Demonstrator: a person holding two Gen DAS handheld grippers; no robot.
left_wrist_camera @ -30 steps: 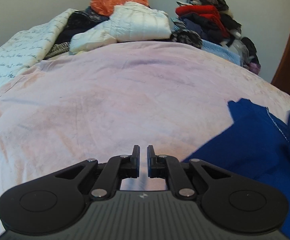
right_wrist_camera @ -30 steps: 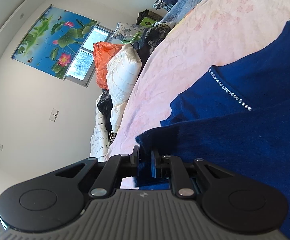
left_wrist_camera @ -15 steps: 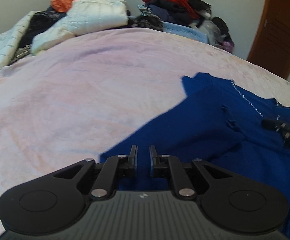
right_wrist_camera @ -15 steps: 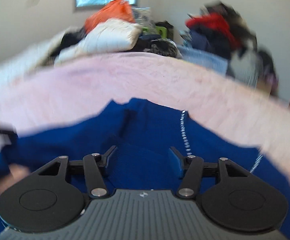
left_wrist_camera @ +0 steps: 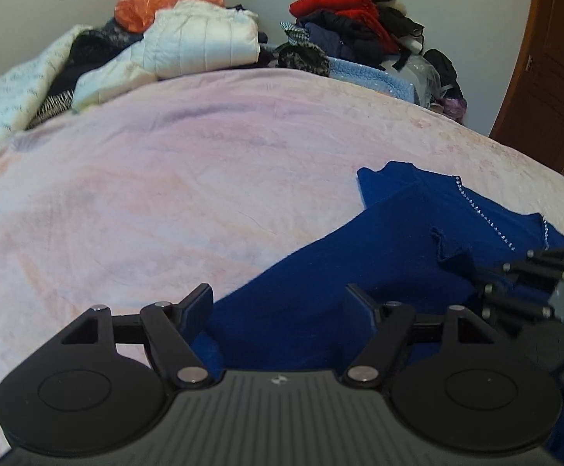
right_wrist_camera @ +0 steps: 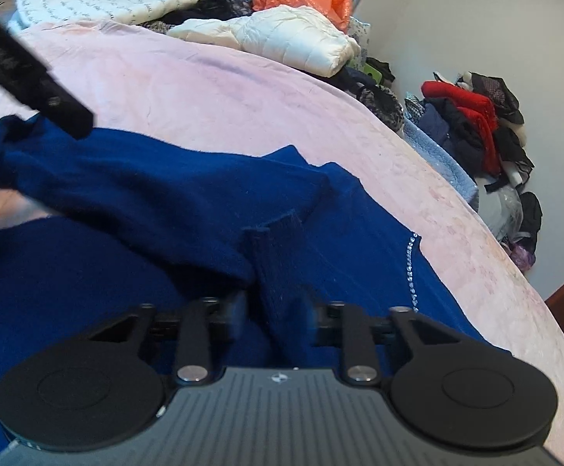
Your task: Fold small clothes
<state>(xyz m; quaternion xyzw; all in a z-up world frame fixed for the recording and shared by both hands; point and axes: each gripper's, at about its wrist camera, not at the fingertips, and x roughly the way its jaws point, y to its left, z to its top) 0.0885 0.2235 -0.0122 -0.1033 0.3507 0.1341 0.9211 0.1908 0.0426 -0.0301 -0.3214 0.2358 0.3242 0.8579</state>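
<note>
Folding the blue sweater on the bed: your left tongs gape apart; right tongs straddle its cuff unclamped. Pinch next.

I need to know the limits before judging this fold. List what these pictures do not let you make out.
- Left wrist view: the blue top runs under the left gripper and off the right edge, so its outline is unknown.
- Right wrist view: the right gripper has blurred fingers; a fabric ridge sits between them, but contact is unclear.
- Both views: items in the far clothes pile are too small to identify.
</note>
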